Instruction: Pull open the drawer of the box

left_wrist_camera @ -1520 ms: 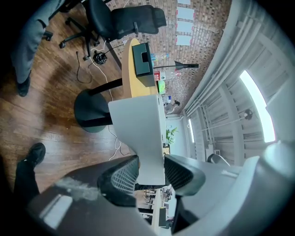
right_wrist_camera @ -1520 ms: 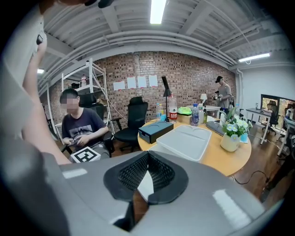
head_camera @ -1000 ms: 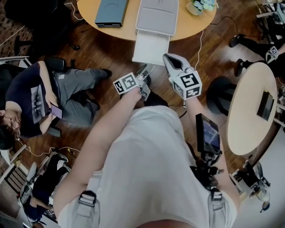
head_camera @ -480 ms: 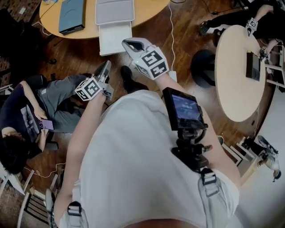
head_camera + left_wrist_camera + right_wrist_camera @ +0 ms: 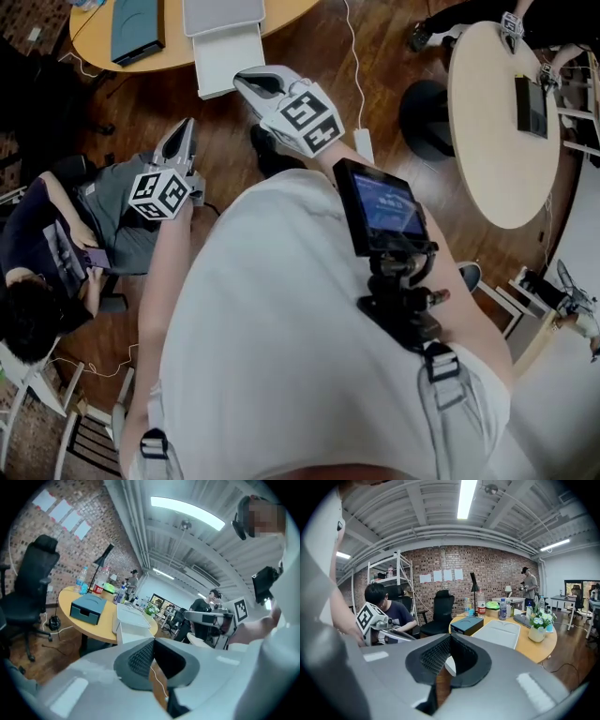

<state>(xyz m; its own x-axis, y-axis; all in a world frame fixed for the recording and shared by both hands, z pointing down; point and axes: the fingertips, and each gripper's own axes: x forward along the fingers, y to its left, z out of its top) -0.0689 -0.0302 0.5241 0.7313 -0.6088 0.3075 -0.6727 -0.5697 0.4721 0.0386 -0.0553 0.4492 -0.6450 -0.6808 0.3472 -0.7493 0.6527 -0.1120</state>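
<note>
L gripper (image 5: pixel 184 129) is pressed together, nothing in it, held over the wood floor (image 5: pixel 122 103) and pointing at the far table. R gripper (image 5: pixel 246 82) is just to its right, also pressed together and empty, tip near the drawer. Grey box (image 5: pixel 221 13) sits on the round table (image 5: pixel 89 42) at the far side. Its white drawer (image 5: pixel 225 64) sticks out past the table rim. Blue box (image 5: pixel 137 28) lies left of it. Seated person (image 5: pixel 47 244) w/ phone at near left.
</note>
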